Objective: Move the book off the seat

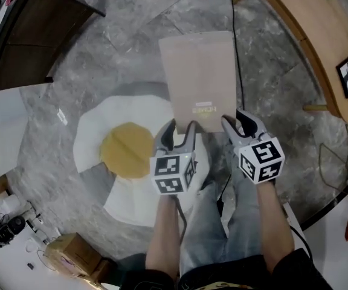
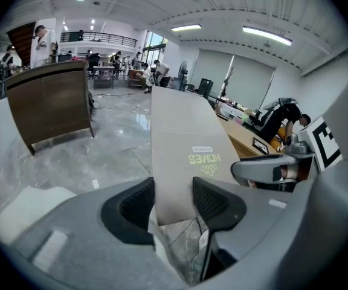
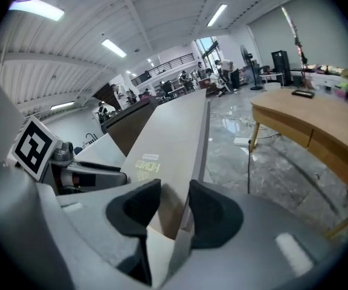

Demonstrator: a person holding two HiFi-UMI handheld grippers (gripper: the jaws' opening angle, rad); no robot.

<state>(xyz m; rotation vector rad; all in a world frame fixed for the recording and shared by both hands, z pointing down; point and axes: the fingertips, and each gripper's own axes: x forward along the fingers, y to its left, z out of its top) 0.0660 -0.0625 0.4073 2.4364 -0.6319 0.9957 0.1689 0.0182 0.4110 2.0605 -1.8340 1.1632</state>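
Grip: fingers of left gripper and right gripper both clamp the near edge of the book.
Position: airborne, mostly beyond the seat.
Advice: carry it level, then lower it onto the floor.

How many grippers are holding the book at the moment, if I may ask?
2. The left gripper clamps the near edge of the book toward the left; the right gripper clamps its near right corner. Neither is hidden.
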